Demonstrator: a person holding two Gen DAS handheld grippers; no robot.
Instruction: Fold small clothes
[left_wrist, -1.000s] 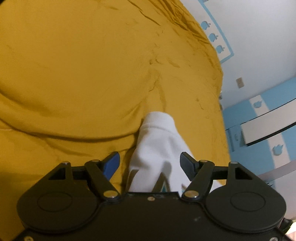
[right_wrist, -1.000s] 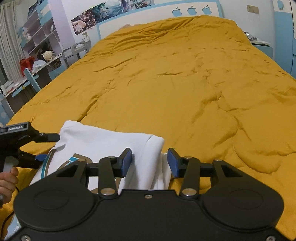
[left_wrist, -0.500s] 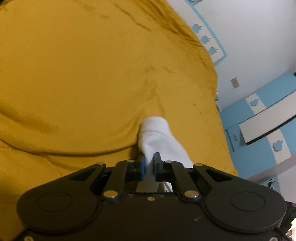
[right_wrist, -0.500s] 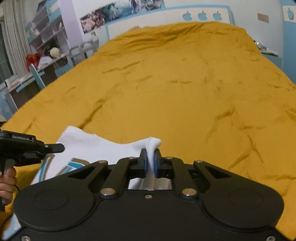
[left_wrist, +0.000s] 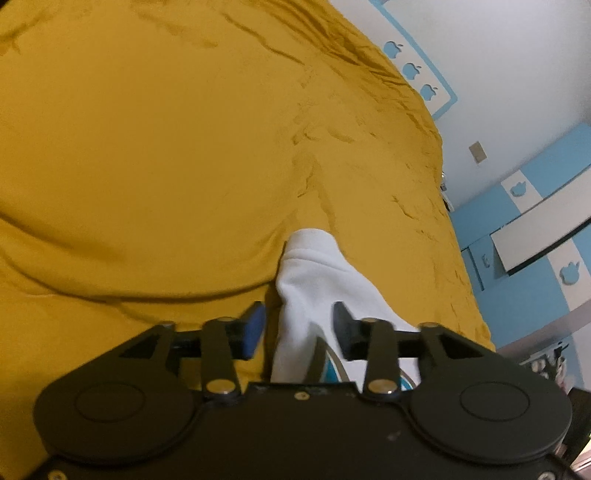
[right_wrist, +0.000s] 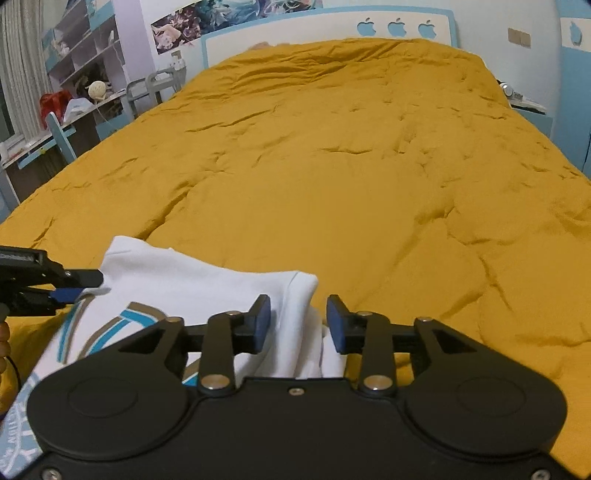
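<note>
My left gripper (left_wrist: 299, 330) and right gripper (right_wrist: 298, 324) both gape, holding nothing, straddling the white garment (right_wrist: 192, 291), long axis running lower-left to centre on the mustard bedspread (right_wrist: 351, 166).

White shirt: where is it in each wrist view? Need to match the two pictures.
Left wrist: white shirt at bottom centre, a folded edge running up between the open fingers of the left gripper.
Right wrist: white shirt at lower left, its right corner between the open fingers of the right gripper; the left gripper sits at its left edge.
Shared landmark: yellow bedspread under the shirt.
</note>
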